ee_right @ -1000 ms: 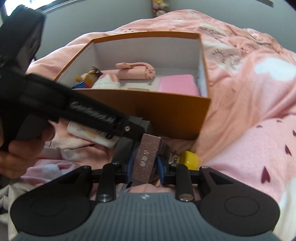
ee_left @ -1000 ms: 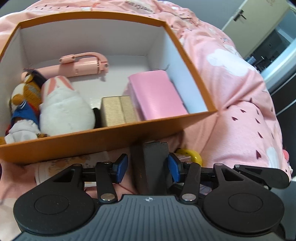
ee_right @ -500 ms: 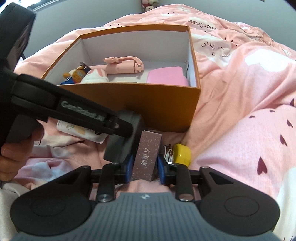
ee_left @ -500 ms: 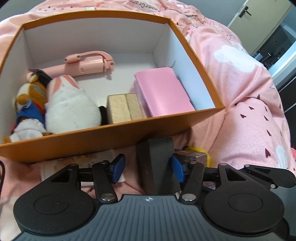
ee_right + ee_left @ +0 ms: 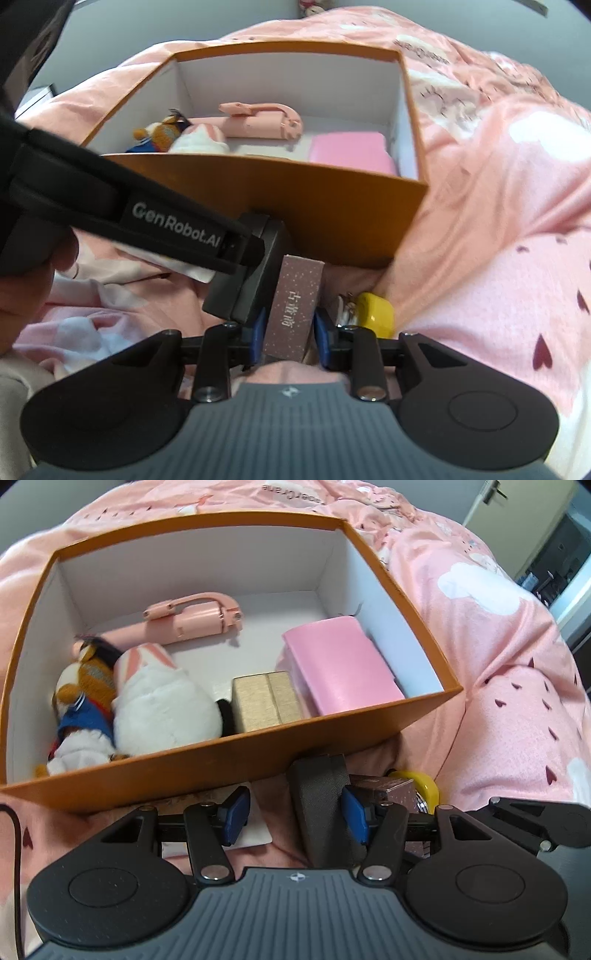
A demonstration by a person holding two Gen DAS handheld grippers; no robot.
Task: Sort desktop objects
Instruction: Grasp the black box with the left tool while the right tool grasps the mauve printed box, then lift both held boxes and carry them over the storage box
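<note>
Orange box (image 5: 229,764): sitting open on a pink bedspread (image 5: 517,709), white inside. It is holding a pink folding gadget (image 5: 195,618) at the back, a pink case (image 5: 343,672) at the right wall, a gold box (image 5: 266,701) against the near wall, a white plush rabbit (image 5: 162,709) beside it, and a brown plush doll (image 5: 81,701) at the left.

Left tool (image 5: 293,814): standing spread over the bed just in front of the orange box. A dark grey box (image 5: 321,808) is standing upright between its blue pads, lying against the right pad (image 5: 354,818) and apart from the left one, so nothing is being pinched.

Right tool (image 5: 290,332): pinching a mauve speckled carton (image 5: 295,299) with printed characters, both pads pressing its sides. The carton is standing just in front of the orange box, beside the dark grey box.

Yellow case (image 5: 375,314): lying on the bedspread just right of the carton, a metal clip (image 5: 345,304) beside it.

A hand (image 5: 33,280) is gripping the left tool's handle. A white packet (image 5: 236,834) is lying under the left tool.
</note>
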